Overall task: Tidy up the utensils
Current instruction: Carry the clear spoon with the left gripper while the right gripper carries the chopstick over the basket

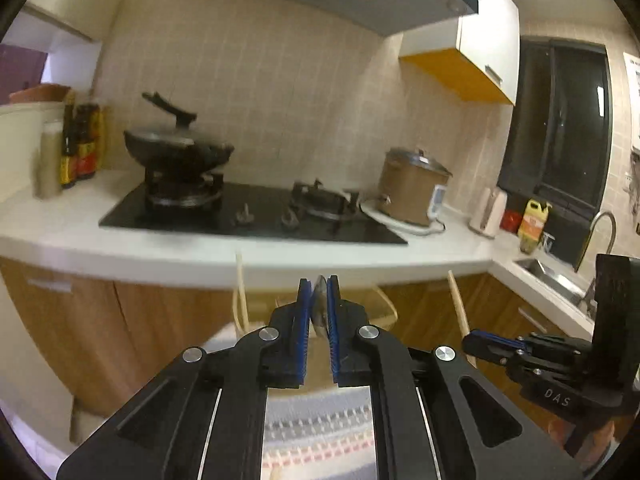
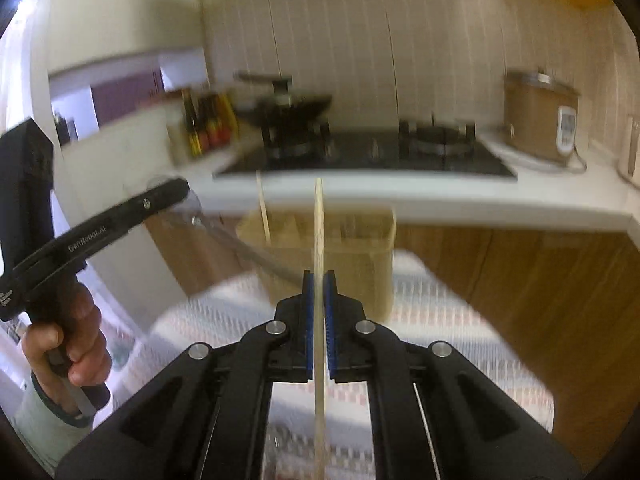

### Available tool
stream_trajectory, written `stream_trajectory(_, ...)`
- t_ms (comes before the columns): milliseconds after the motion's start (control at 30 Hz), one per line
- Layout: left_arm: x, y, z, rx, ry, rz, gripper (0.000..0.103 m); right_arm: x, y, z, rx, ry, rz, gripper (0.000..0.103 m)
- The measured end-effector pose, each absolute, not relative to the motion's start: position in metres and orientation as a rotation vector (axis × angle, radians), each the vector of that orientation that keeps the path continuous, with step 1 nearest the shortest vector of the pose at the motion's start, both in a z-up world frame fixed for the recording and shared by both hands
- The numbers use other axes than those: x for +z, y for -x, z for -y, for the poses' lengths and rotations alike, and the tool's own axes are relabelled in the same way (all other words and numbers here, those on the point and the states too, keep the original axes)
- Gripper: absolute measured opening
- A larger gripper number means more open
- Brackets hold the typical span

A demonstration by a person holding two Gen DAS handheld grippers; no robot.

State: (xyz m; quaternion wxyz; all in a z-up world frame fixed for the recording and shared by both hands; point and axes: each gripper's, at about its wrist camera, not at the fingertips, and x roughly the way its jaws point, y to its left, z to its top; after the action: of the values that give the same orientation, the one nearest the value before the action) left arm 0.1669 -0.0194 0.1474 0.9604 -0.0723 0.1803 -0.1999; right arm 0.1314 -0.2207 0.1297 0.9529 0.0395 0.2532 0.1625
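My left gripper point(image 1: 319, 280) is shut on a metal spoon point(image 1: 319, 300); in the right wrist view the left gripper point(image 2: 176, 190) holds the spoon by its bowl, with the handle point(image 2: 256, 254) slanting down toward a translucent utensil holder point(image 2: 352, 256). My right gripper point(image 2: 319, 276) is shut on a wooden chopstick point(image 2: 319, 220) that stands upright in front of the holder. Another chopstick point(image 2: 264, 208) stands in the holder. In the left wrist view the holder point(image 1: 380, 304) sits just beyond my fingers, and the right gripper point(image 1: 472, 342) holds its chopstick point(image 1: 458, 304) at the right.
The holder stands on a patterned cloth point(image 2: 460, 332) before a white counter point(image 1: 160, 252). On the counter are a black hob point(image 1: 256, 216), a wok point(image 1: 176, 148), sauce bottles point(image 1: 80, 148) and a rice cooker point(image 1: 412, 188). A sink point(image 1: 548, 276) is at the right.
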Motion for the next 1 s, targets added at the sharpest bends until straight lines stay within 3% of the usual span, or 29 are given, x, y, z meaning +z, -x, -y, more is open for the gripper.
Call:
stream_trajectory(300, 0.179, -0.189, 0.014, -0.392, 0.073, -0.392, 0.006, 0.161, -0.163, 0.221, 0.336, -0.121, -0.428, 0.003)
stream_trajectory(567, 0.208, -0.221, 0.013, -0.304, -0.078, -0.458, 0.006, 0.204, -0.201, 0.239, 0.277, -0.217, -0.216, 0.003)
stream_trajectory(1000, 0.161, -0.278, 0.024, -0.255, -0.171, -0.568, 0.006, 0.145, -0.278, 0.246, 0.233, -0.219, -0.188, 0.004)
